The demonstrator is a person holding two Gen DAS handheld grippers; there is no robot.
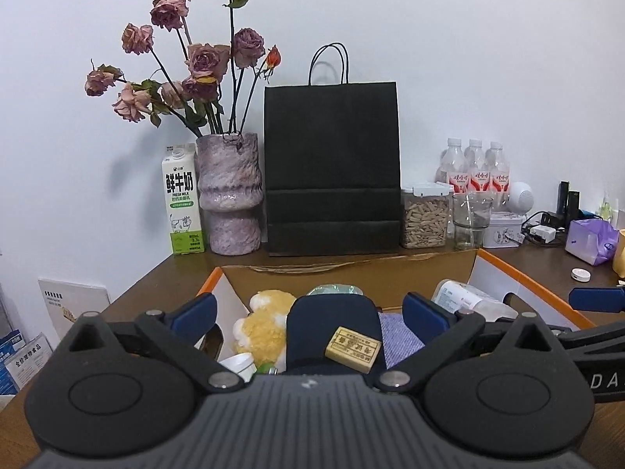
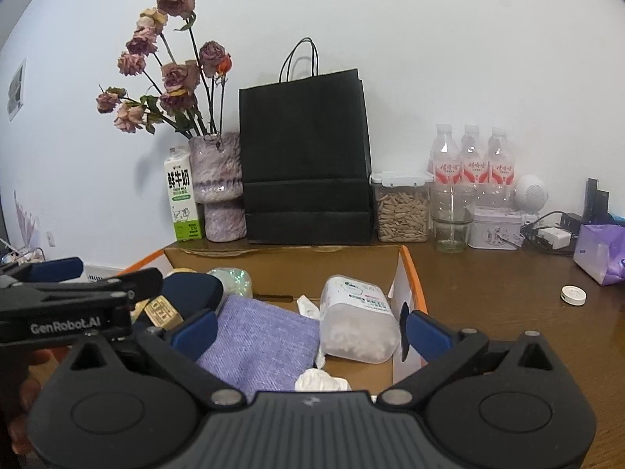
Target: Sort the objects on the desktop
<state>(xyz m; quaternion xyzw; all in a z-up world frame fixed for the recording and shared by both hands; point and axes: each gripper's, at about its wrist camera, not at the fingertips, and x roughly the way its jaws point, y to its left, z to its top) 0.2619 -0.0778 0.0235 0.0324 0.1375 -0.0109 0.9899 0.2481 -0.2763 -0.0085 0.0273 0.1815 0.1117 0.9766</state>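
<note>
Both the left tongs (image 1: 308, 312) and right tongs (image 2: 310, 330) hang spread and empty over the near end of the cardboard box (image 2: 414, 273), the purple cloth (image 2: 261, 336) lying just ahead of the right pair.

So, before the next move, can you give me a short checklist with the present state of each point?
1. Left gripper jaws open, holding nothing: ok.
2. Right gripper jaws open, holding nothing: ok.
3. Open cardboard box with orange edges on the brown desk: ok.
4. Purple knitted cloth and white plastic jar lie inside the box: ok.
5. Small white round cap outside the box: not ok.
6. Free room left in the box: cannot tell.
</note>
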